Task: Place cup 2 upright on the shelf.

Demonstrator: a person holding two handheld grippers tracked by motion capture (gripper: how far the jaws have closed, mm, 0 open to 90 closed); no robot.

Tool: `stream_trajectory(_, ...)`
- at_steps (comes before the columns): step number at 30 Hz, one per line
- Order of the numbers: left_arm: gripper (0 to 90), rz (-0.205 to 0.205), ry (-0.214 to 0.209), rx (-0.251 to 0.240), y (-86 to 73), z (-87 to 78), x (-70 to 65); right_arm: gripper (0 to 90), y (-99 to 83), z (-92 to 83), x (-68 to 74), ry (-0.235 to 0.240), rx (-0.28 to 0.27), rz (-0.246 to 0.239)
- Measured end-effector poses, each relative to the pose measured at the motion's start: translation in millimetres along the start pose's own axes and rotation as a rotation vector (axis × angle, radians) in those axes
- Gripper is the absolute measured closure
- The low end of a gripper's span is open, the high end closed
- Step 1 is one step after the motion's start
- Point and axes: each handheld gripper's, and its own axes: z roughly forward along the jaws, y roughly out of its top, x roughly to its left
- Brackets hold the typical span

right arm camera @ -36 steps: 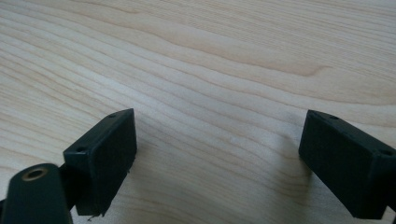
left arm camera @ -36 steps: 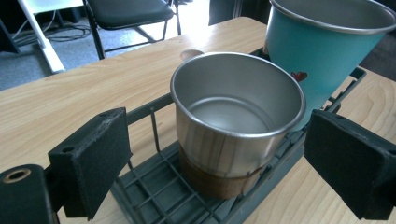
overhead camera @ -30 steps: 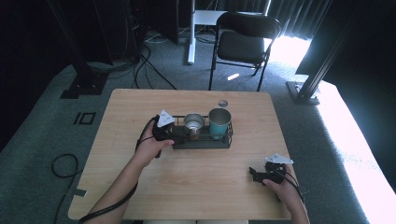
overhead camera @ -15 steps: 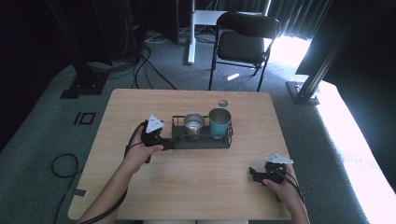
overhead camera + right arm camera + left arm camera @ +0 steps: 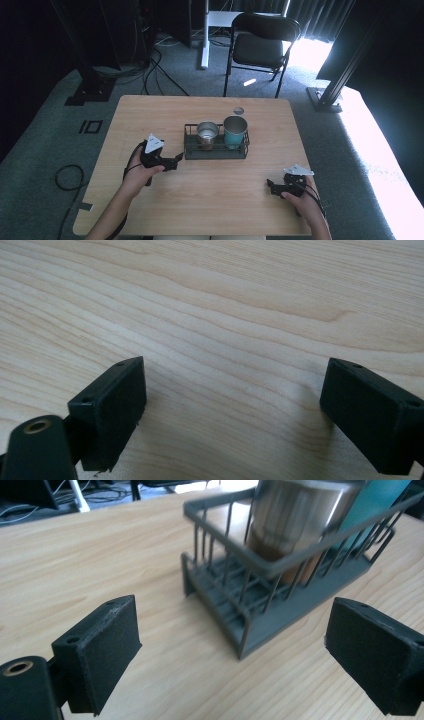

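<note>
At the left of the high view, the person's left hand (image 5: 137,172) holds the left gripper (image 5: 176,161) low over the wooden bench (image 5: 150,115), its tips aimed at the left end of the dark wire rack (image 5: 190,149) and just short of it, not touching. In the left gripper view the jaws stand wide apart with nothing between them but bare wood, and the rack's near corner lies ahead in the gap, a little apart from the pads (image 5: 102,647). Inside the rack, the steel cup (image 5: 207,134) sits in the left part and the teal cup (image 5: 235,131) just beside it on the right, both upright; whether the two cups touch cannot be told. A small round disc (image 5: 238,110) lies on the bench behind the rack, near the far edge. Toward the right, well apart from the rack, the right hand (image 5: 305,200) rests the right gripper (image 5: 270,185) near the front edge of the bench, pointing left. The right gripper view shows its jaws spread wide and holding nothing, with plain wood grain under them. Beyond the bench a black chair (image 5: 260,47) stands on the grey floor.
</note>
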Motion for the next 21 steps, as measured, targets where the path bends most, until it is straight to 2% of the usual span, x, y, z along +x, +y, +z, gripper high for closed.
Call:
stream_trajectory(7, 8.2, -0.024, 0.033, 0.016, -21.4, -10.4, 8.1, 10.8, 0.0, 0.0, 0.0, 0.000, 0.000, 0.000)
stream_trajectory(9, 8.2, -0.025, 0.056, 0.018, -26.4, -14.3, 10.6, 10.9, 0.0, 0.0, 0.0, 0.000, 0.000, 0.000)
stream_trajectory(17, 8.2, -0.057, 0.100, 0.022, -43.4, -30.4, 20.4, 10.8, 0.0, 0.0, 0.1, 0.000, 0.000, 0.000)
stream_trajectory(18, 8.2, -0.054, 0.116, 0.032, -47.9, -33.3, 21.8, 10.8, 0.0, 0.0, -0.1, 0.000, 0.000, -0.002)
stream_trajectory(21, 8.2, -0.058, 0.115, 0.039, -51.5, -35.7, 22.3, 10.9, 0.0, 0.0, 0.0, 0.000, 0.000, -0.001)
